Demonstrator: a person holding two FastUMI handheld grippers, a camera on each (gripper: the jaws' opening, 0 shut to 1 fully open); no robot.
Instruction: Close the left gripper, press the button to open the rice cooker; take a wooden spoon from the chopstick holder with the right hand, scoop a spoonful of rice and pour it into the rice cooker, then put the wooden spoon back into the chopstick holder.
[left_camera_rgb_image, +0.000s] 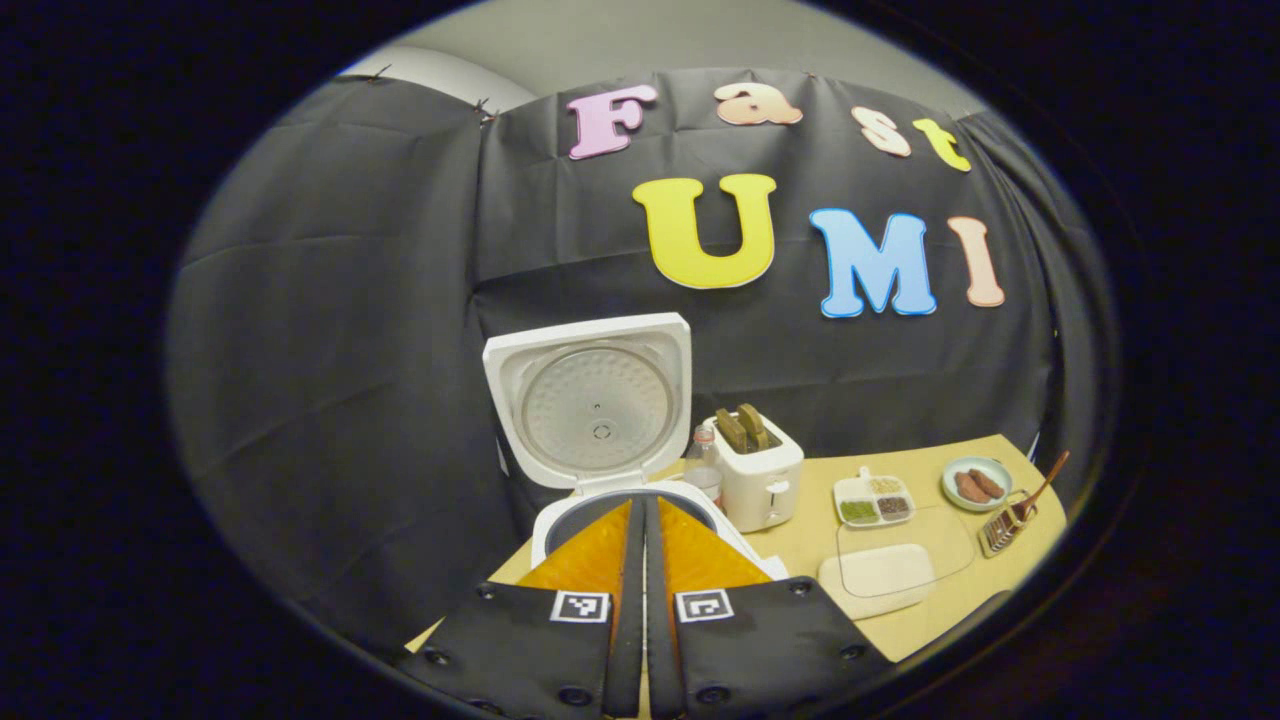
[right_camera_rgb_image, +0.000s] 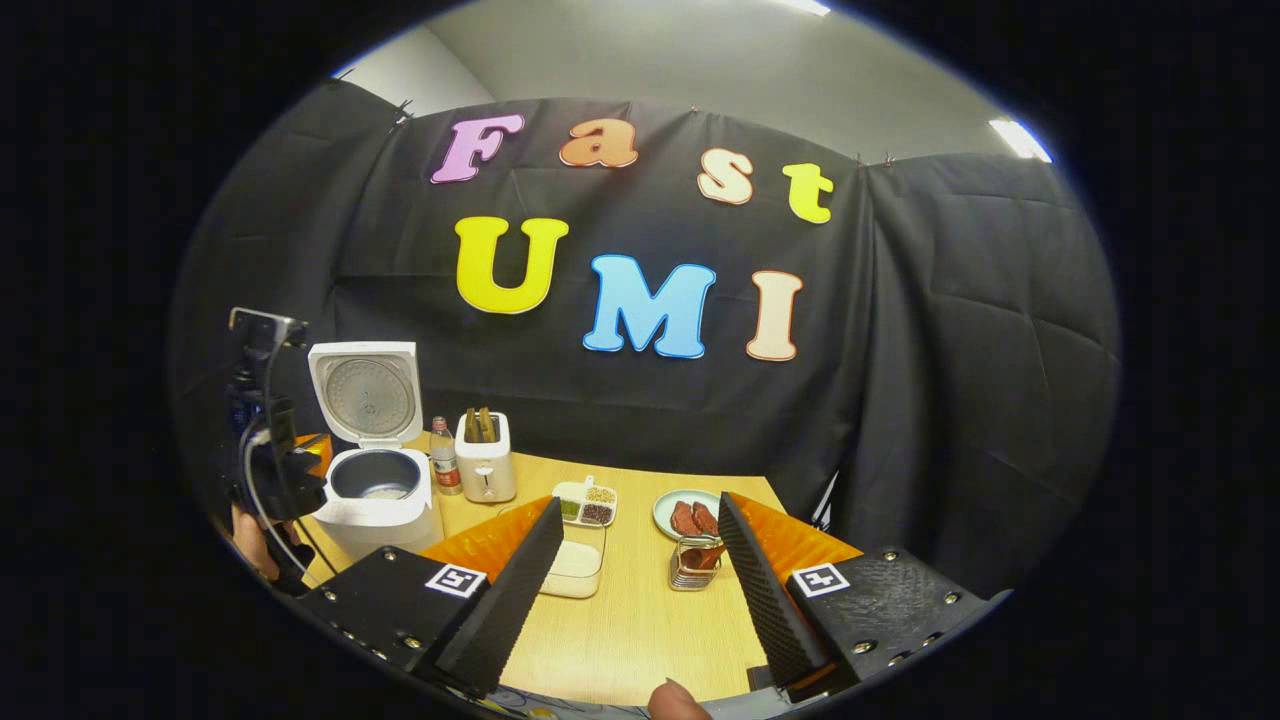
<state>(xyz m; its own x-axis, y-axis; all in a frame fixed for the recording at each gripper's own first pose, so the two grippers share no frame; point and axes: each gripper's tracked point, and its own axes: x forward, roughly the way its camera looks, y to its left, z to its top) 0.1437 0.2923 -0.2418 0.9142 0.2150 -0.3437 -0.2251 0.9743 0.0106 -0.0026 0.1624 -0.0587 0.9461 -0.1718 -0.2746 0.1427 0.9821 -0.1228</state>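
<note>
Closed tight, finger against finger, with nothing between: left gripper (left_camera_rgb_image: 643, 520), poised just in front of the rice cooker (left_camera_rgb_image: 610, 500) in the left gripper view. Spread wide and empty over the table (right_camera_rgb_image: 640, 620) in the right gripper view: right gripper (right_camera_rgb_image: 632, 570), aimed toward the chopstick holder (right_camera_rgb_image: 688, 565).

Just past the right gripper's fingers, framed between them, stands that wire holder, with the wooden spoon (left_camera_rgb_image: 1040, 488) leaning out of it, handle up. To the holder's left, a clear container of rice (right_camera_rgb_image: 575, 565), lidless as far as can be told. Behind these, a divided tray of grains and a plate with brown pieces.

Farther left, cooker lid (right_camera_rgb_image: 365, 392) upright, pot open to view. Beside it, a bottle and a toaster.

Button step judged done; spoon pickup next. Calls for easing the right gripper forward and down onto the handle, closing on it above the holder's rim, then lifting straight up so the holder does not tip.
</note>
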